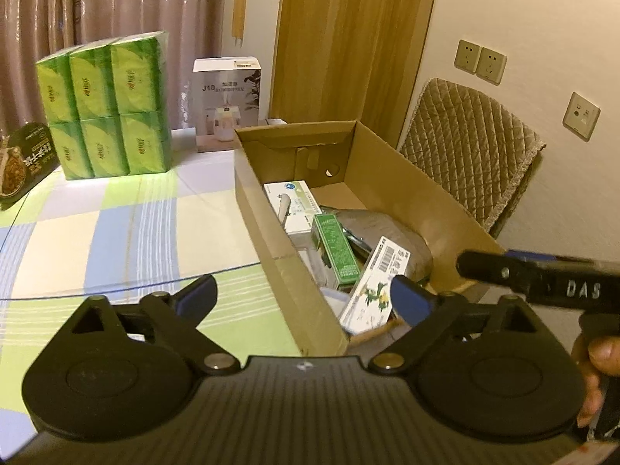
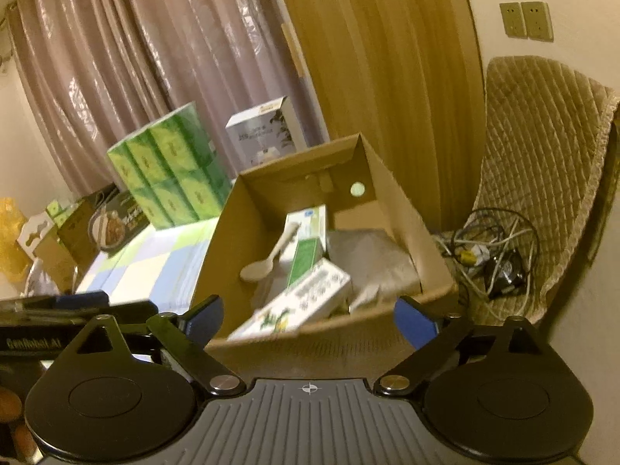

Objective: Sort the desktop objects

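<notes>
Both grippers, left gripper (image 1: pixel 304 302) and right gripper (image 2: pixel 308 319), have jaws spread, nothing held. Flower-print carton (image 1: pixel 368 292) lies tilted in cardboard box (image 1: pixel 426 190) on the worktop (image 1: pixel 128 232); looks light, stiff, crushable — pinch across its narrow faces.

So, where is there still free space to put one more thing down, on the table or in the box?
The checked tablecloth is bare between the green tissue packs and the cardboard box. Inside the box, only the far end by the round hole shows bare floor. Its near half is crowded: wooden spoon, green carton, white cartons, grey bag.
</notes>
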Available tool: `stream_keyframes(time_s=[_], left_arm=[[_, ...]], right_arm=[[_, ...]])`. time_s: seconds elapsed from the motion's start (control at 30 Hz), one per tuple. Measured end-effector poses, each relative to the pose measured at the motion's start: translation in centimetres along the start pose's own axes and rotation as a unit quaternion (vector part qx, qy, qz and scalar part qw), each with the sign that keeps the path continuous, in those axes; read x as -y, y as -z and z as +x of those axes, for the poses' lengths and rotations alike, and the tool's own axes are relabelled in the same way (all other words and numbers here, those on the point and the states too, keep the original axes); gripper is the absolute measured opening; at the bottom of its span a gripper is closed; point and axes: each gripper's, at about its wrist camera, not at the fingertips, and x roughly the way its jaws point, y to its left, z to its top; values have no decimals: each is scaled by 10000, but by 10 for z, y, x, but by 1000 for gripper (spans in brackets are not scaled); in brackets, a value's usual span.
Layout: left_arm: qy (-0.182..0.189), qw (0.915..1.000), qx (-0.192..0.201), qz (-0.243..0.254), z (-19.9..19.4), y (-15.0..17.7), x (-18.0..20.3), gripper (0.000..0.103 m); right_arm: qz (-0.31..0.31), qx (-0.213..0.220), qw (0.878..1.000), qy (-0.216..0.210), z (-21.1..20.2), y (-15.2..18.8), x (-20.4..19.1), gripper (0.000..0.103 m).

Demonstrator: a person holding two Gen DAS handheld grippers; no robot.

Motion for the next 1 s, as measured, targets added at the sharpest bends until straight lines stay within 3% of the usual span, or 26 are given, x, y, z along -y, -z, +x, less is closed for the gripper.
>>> stream_keyframes(time_s=[0.13,0.37,0.63,0.8,1.0], left_arm=[[-66,10000,36,-21,-15,10,-2,101],[-363,9992,-60,-134,-35,27,-1,102],[-361,9980,-243,-451,-56,41,6,102],[-438,9984,-237,-282,-69,49,19,102],[-396,9974,-500,-338,-73,56,26,102]], right_arm=[[-61,-35,9999,97,-11,9,-4,98],[-96,-96,9997,211,-34,22,-8,101],[-167,-184,9991,355,-64,34,-12,101],[-214,-267,9988,350,-76,38,-13,101],[-208,-252,9991,265,-87,38,-19,101]])
